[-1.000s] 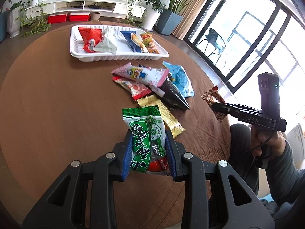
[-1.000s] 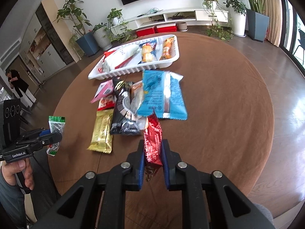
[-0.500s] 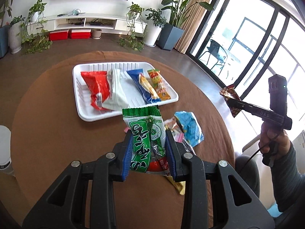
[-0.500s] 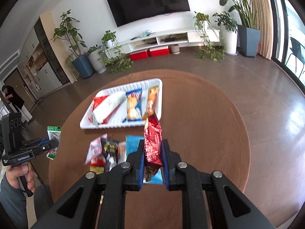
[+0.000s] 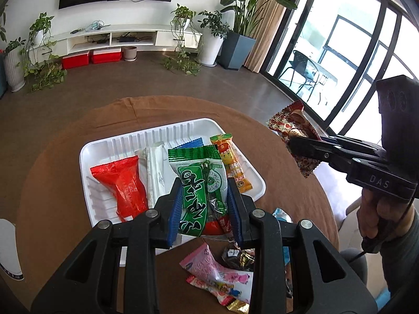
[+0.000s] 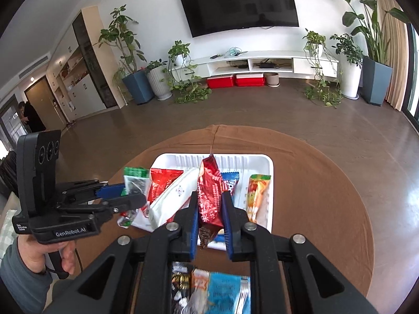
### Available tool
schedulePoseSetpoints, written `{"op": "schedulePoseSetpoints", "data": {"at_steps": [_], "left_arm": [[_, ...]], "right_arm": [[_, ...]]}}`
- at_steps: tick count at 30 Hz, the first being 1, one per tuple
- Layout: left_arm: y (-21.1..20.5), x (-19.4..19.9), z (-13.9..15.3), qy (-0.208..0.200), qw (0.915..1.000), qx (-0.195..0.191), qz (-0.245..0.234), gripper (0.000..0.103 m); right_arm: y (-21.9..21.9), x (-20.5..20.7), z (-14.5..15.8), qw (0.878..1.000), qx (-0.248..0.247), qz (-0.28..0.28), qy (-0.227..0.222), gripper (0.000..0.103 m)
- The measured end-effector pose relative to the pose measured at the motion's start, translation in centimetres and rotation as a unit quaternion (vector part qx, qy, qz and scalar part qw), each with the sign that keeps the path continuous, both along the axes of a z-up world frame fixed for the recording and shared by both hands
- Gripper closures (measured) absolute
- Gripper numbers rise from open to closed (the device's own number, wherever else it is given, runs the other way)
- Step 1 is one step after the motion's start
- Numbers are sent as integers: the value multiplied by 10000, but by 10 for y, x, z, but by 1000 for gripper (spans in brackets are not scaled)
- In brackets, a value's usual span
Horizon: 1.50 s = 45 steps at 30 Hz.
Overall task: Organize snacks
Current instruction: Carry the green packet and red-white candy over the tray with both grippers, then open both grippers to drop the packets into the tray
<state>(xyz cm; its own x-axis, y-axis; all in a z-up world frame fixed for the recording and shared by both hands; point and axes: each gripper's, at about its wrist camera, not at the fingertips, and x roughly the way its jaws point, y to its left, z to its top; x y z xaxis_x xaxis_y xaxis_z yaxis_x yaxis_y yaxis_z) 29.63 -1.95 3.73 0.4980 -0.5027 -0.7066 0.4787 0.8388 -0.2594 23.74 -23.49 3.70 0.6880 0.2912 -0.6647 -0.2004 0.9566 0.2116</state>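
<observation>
Both grippers have risen from the loose pile to hover over the white tray. Left gripper clamps the green packet, right gripper the dark red packet. Each should be lowered flat into bare tray space just ahead before the pads let go.

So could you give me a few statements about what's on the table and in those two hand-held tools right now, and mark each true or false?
1. The left tool grips a green packet. True.
2. The right tool is empty. False: it is shut on a dark red packet.
3. The white tray already holds several snacks, among them a bright red packet and an orange packet. True.
4. The tray sits on the bare floor. False: it rests on the round brown table.
5. Every snack is in the tray. False: a pink packet and others lie on the table outside it.
</observation>
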Motion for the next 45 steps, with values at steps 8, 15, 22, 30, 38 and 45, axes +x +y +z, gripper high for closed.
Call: {"op": "schedulePoseSetpoints", "data": {"at_steps": [8, 15, 22, 30, 38, 45], "left_arm": [[-27, 45, -42, 264, 9989, 380, -46, 74], [-38, 62, -77, 414, 9972, 612, -60, 74], [-46, 75, -92, 490, 9962, 715, -39, 73], [-53, 79, -101, 509, 9954, 811, -53, 71], [-48, 75, -99, 468, 9955, 825, -17, 57], [-44, 67, -91, 383, 9962, 779, -8, 49]], "right_arm": [[7, 53, -50, 9976, -287, -33, 630, 86], [10, 72, -82, 9955, -419, -31, 851, 85], [14, 84, -99, 9928, -593, -44, 1040, 85], [16, 89, -111, 9907, -719, -43, 1152, 84], [14, 89, -115, 9898, -738, -72, 1219, 82], [10, 84, -109, 9910, -685, -124, 1140, 79]]}}
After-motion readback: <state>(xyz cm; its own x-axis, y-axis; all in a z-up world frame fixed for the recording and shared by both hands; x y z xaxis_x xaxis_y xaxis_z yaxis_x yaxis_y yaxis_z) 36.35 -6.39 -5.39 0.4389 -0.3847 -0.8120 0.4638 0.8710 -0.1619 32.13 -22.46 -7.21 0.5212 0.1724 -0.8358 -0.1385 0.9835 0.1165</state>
